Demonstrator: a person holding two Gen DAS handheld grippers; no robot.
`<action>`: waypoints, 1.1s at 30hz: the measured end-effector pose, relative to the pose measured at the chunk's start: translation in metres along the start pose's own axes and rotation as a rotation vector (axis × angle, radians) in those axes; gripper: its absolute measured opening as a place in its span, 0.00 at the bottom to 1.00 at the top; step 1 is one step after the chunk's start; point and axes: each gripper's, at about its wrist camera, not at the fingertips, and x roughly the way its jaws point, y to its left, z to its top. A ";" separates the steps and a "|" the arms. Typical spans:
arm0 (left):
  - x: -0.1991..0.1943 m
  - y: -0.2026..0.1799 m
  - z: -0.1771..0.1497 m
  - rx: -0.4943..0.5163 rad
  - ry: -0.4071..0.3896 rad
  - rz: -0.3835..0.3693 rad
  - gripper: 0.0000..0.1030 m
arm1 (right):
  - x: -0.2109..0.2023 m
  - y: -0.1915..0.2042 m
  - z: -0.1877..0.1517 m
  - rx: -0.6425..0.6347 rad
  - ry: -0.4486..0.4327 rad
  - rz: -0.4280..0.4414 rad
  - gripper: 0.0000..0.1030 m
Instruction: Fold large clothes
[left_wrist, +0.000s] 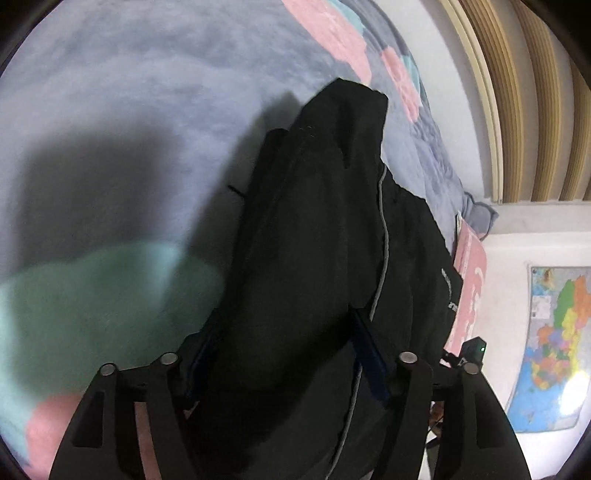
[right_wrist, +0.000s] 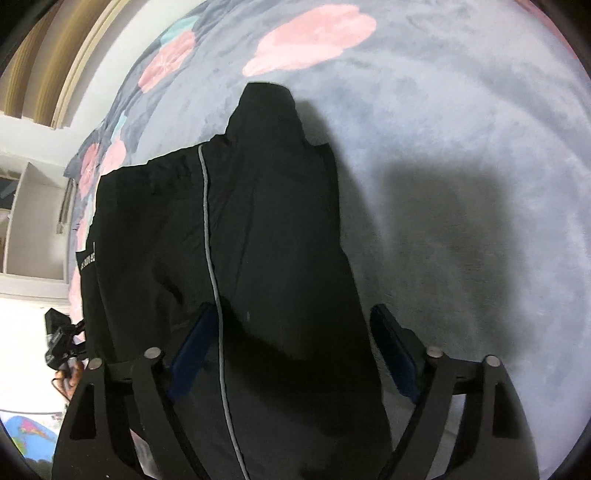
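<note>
Garment (right_wrist: 273, 229) between open right hand-held gripper (right_wrist: 295, 350) fingers.

left claw's (left_wrist: 288, 354) left finger half buried under black garment (left_wrist: 314, 240), logo print (right_wrist: 88, 260) unreadable, wall map (left_wrist: 554, 343) blurred

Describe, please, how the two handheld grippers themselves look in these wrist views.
Both look alike. The left gripper and the right gripper are built of matte black linkage arms with cut-out slots, joined by round silver pivot pins. Each finger carries a flat dark blue pad. No cables, markings or sleeves are visible on either.
</note>
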 end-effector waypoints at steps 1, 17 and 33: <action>0.002 -0.002 0.001 0.005 0.000 0.002 0.69 | 0.008 0.000 0.001 0.001 0.014 0.014 0.86; 0.013 -0.012 0.001 0.029 -0.003 -0.064 0.45 | 0.027 0.012 -0.007 -0.085 0.026 0.151 0.63; -0.127 -0.138 -0.109 0.320 -0.213 -0.269 0.26 | -0.098 0.096 -0.086 -0.309 -0.202 0.255 0.30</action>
